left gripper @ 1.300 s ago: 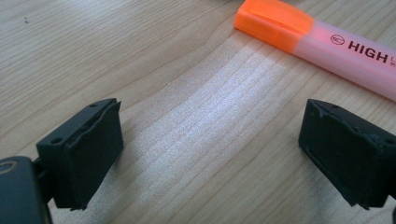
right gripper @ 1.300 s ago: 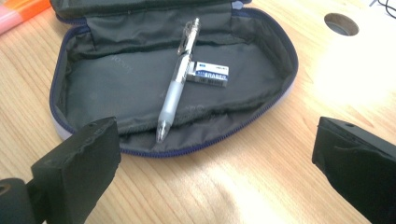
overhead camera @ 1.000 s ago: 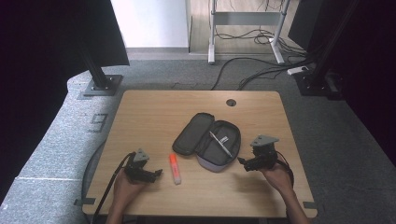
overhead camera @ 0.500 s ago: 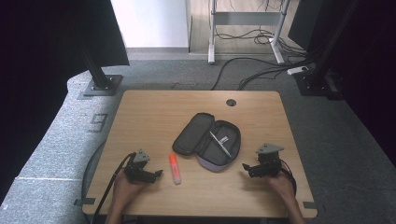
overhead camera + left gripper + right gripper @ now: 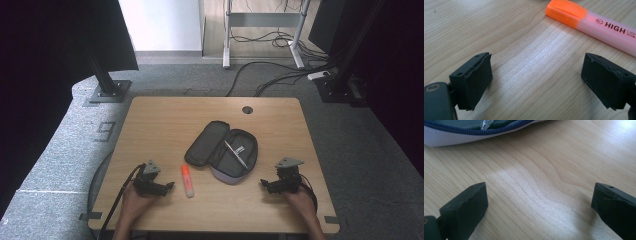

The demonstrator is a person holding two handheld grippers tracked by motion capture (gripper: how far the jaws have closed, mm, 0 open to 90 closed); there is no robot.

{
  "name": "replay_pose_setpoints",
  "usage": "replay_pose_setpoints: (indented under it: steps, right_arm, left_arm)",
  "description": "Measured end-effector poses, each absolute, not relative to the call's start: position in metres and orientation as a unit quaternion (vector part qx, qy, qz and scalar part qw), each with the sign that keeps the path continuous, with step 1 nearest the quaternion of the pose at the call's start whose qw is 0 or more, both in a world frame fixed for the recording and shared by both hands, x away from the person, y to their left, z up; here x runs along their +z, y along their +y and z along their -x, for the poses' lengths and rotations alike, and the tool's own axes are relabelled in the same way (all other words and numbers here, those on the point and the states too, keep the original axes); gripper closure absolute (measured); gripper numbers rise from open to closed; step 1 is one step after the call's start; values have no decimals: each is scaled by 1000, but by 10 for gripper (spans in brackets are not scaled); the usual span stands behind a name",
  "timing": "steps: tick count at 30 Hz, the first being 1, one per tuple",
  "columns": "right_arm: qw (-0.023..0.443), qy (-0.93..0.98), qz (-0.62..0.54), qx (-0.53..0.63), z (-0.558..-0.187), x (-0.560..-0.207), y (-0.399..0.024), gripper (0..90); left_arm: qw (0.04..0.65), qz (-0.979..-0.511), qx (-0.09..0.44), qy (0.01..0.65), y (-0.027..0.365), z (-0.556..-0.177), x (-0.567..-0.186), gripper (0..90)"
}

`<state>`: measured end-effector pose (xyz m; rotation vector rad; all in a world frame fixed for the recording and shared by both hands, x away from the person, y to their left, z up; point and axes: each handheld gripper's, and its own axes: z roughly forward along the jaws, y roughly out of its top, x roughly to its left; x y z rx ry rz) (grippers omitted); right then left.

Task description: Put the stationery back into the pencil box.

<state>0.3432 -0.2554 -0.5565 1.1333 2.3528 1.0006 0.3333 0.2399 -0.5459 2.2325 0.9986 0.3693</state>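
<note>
Both grippers are held spread wide, with nothing pinched, low at the desk's [image 5: 150,120] near edge.

Left gripper [image 5: 169,185] is seen beside the highlighter [image 5: 187,180]. Its orange cap [image 5: 565,11] and printed letters are seen close up in the left gripper view, the far end cut off. It is laid pointing from near edge to far edge. Right gripper [image 5: 263,183] is seen by the open pencil case [image 5: 220,150].

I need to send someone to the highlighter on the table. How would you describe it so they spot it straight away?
Start from the wooden table and find the open dark pencil case near its middle. Just to the left of the case, toward the near edge, lies the highlighter, flat on the wood beside the left tongs. It is the only brightly coloured thing there: a pale pink barrel with an orange cap.
</note>
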Motion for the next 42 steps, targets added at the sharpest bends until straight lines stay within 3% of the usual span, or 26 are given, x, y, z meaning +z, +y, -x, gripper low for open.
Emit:
replay_pose_setpoints:
  steps: [15,42]
  right_arm:
    - [167,827,-405,352,-343,-557,-257,5]
    - [167,827,-405,352,-343,-557,-257,4]
  left_arm:
    - [341,-853,141,368,218,-331,-525,143]
    - [332,-863,143,353,172,-341,-529,147]
